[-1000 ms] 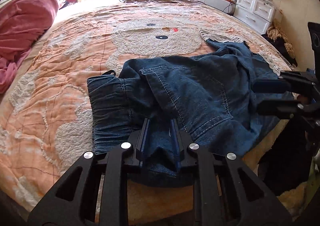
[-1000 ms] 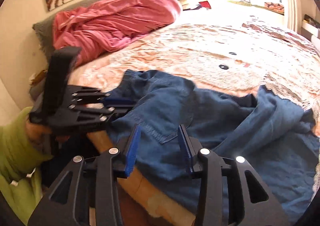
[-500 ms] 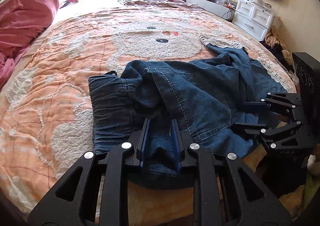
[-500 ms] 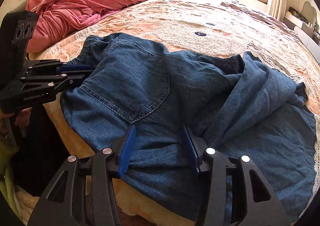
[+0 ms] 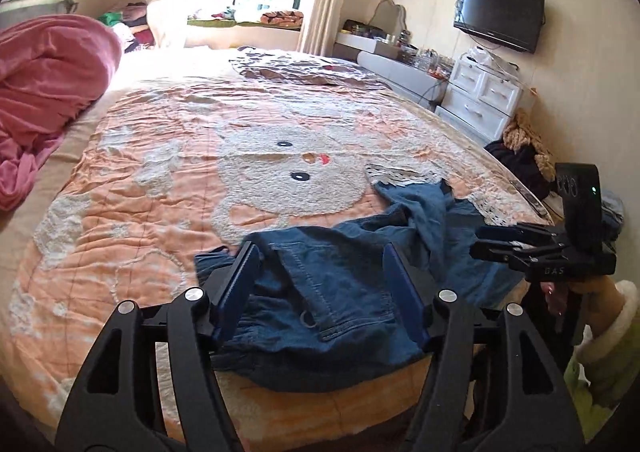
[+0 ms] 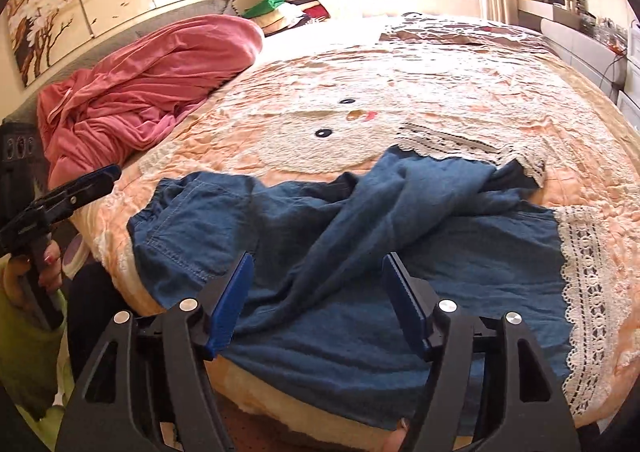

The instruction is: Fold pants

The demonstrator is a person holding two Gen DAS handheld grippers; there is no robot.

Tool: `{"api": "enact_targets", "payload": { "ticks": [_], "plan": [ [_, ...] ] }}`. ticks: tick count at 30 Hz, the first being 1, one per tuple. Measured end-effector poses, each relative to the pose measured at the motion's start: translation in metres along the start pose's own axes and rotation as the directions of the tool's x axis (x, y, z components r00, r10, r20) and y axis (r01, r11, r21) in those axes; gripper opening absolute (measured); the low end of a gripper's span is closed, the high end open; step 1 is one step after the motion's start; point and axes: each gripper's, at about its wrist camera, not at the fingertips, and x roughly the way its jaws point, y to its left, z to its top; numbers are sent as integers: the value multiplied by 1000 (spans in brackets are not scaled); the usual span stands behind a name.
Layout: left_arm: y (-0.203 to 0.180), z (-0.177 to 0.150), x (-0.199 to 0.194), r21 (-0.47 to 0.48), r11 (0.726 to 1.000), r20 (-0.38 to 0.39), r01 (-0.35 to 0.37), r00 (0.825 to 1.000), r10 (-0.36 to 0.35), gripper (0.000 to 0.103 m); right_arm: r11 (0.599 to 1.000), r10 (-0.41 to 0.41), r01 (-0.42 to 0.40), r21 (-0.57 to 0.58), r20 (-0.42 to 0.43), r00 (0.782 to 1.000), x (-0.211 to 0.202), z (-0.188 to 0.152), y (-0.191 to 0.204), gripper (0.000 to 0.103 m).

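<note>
The pants (image 6: pixel 360 252) lay rumpled and unfolded at the near edge of the bedspread (image 6: pixel 400 91), with left gripper (image 5: pixel 324 292) and right gripper (image 6: pixel 320 304) both spread wide, holding nothing.

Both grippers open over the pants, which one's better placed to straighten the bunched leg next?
Probably right. The right gripper hangs open directly over the twisted leg fold of the pants. The left gripper sits open over the waistband end, away from that fold.
</note>
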Motion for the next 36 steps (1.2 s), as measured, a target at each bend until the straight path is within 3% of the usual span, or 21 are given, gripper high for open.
{"api": "enact_targets", "payload": {
  "ticks": [5,14,17,19,22,31,35,36],
  "plan": [
    [-38,-9,38,39,994,-108,99,990,-94,57,996,-77,76,39,25,997,-8,14,-28,79],
    [-101,-32,96,80,960,-271,268,933,-238,57,984,-158,158,86,-9,987,4,27,-60,84],
    [-105,-37,109,60,958,-297,281,921,-252,47,984,-147,148,96,-16,989,9,26,-61,84],
    [-104,-41,118,42,962,-317,270,917,-243,26,986,-150,151,77,-25,988,13,28,-58,84],
    [-100,-47,130,7,967,-339,255,910,-238,9,987,-150,151,46,-28,988,21,37,-53,84],
    [-100,-51,126,-6,961,-313,277,912,-265,4,972,-224,216,-93,-88,971,98,99,-31,84],
    [-98,-51,126,-12,958,-311,287,910,-276,4,947,-317,301,-115,-168,934,152,122,-35,81],
    [-97,-51,126,-17,957,-310,291,908,-282,4,936,-349,333,-110,-189,918,162,123,-41,74]
  ]
}}
